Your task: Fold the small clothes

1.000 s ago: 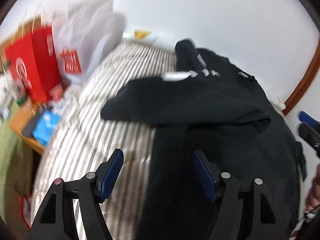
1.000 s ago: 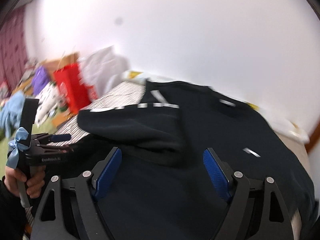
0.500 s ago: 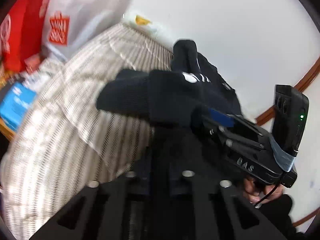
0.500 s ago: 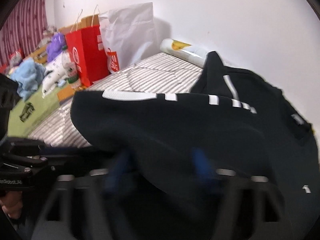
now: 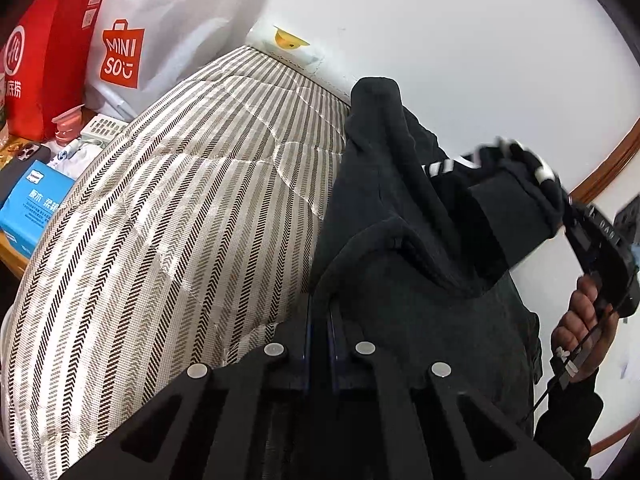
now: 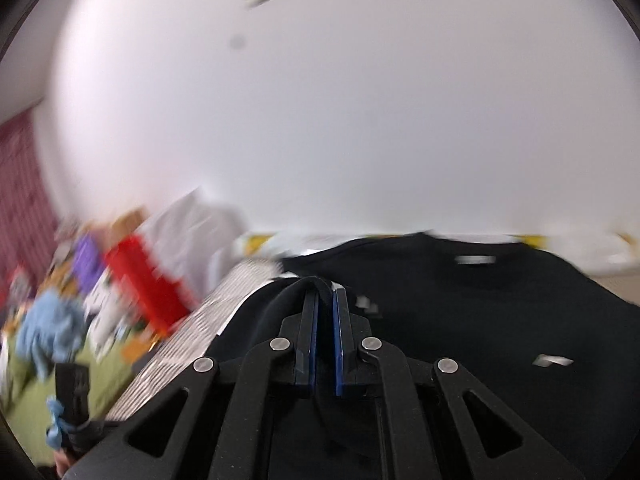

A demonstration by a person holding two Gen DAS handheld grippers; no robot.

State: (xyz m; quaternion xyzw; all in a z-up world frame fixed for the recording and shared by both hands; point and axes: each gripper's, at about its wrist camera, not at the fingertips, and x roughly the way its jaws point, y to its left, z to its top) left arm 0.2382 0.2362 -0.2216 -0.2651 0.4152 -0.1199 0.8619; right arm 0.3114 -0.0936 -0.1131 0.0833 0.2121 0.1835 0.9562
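A black sweatshirt [image 5: 400, 272] with white stripes lies on a striped mattress [image 5: 180, 220]; it also shows in the blurred right wrist view [image 6: 460, 312]. My left gripper [image 5: 320, 300] is shut on the sweatshirt's hem edge near the mattress. My right gripper [image 6: 324, 296] is shut on a black cuff or fold of the sweatshirt and holds it lifted. In the left wrist view the right gripper [image 5: 560, 200] holds the striped sleeve end up at the right, and a hand [image 5: 584, 320] grips its handle.
A white Miniso bag [image 5: 160, 40] and a red bag [image 5: 44, 60] stand left of the mattress. A blue box [image 5: 32, 204] and small items lie on a low table. A white wall [image 5: 440, 40] is behind the bed.
Both grippers were open a second ago and have shut on the sweatshirt. The right gripper has lifted the sleeve up and to the right.
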